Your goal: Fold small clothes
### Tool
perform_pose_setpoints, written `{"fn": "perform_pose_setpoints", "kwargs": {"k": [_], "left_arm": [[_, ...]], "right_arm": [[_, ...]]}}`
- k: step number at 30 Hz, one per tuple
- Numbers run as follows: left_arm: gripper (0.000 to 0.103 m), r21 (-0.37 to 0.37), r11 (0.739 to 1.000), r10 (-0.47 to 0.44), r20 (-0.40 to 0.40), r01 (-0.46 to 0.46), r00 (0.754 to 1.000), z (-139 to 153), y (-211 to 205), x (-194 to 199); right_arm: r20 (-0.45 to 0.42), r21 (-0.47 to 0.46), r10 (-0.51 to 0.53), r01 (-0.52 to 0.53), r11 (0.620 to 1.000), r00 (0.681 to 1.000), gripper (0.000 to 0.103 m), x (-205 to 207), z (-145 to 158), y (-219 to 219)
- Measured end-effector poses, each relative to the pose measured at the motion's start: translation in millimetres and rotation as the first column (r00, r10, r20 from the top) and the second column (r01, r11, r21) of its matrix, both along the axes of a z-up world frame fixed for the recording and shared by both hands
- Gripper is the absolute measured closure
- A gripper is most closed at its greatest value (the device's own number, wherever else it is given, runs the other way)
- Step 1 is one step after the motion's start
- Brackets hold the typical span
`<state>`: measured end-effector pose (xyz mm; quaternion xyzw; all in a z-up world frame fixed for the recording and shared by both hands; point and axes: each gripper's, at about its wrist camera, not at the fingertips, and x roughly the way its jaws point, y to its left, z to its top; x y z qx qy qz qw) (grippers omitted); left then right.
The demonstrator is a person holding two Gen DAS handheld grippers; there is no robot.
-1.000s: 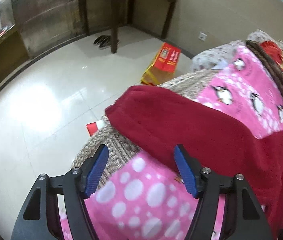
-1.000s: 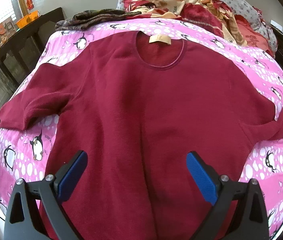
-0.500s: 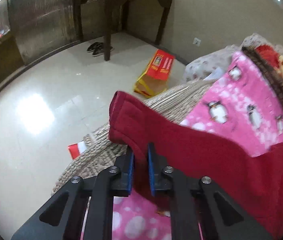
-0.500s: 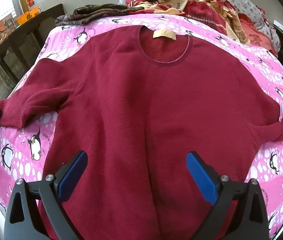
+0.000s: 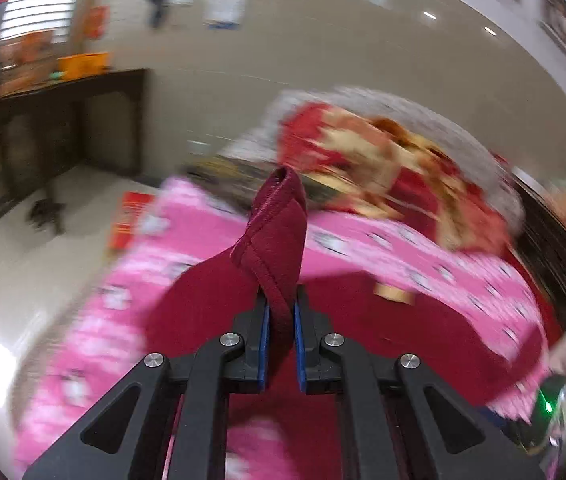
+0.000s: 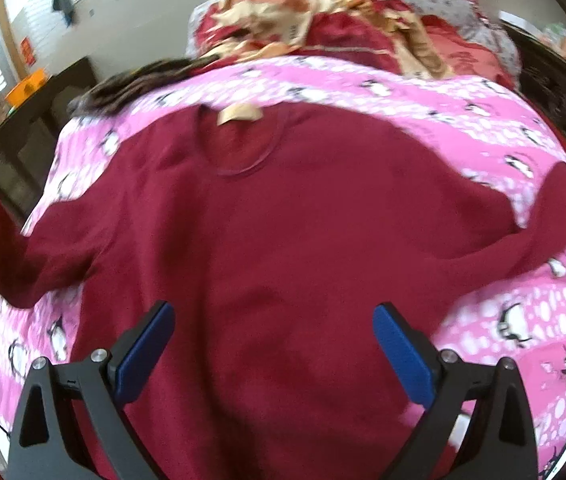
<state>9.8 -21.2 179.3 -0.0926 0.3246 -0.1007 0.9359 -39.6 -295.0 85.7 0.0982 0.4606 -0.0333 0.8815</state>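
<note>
Sleeve lifted off the blanket since a second ago, my left gripper clamped on its cuff.
Right view: my right gripper hangs open over the sweater, spread on the pink blanket.

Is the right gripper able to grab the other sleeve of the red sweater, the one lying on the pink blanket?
Probably yes. The right gripper is open and holds nothing, and that sleeve lies bare on the pink blanket with nothing on top of it. The left gripper is busy far across, pinching the opposite cuff.
</note>
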Motion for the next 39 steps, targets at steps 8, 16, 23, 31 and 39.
{"fn": "perform_pose_setpoints", "kwargs": {"k": [8,16,23,31,39], "left_arm": [[0.103,0.088,0.958,-0.251,-0.205,0.273,0.946,-108,-141,6],[0.084,0.091,0.909,-0.376,-0.244,0.407,0.894,-122,-137,-30],[0.075,0.205,0.938,-0.249,-0.154,0.278,0.956,-103,-44,-62],[0.075,0.310,0.943,-0.044,-0.233,0.117,0.971,-144,8,-51],[0.075,0.298,0.950,-0.011,-0.265,0.093,0.964,-156,1,-35]], "right_arm": [[-0.003,-0.009,-0.123,0.123,0.992,0.992,0.002,-7,0,-65],[0.008,0.032,-0.115,0.114,0.993,0.993,0.002,-4,-1,-80],[0.029,0.102,0.068,-0.071,0.992,0.997,0.002,14,-1,-38],[-0.030,-0.031,0.133,-0.134,0.991,0.991,0.058,75,-29,-3],[0.038,-0.027,0.183,-0.182,0.983,0.982,0.094,83,1,-11]]}}
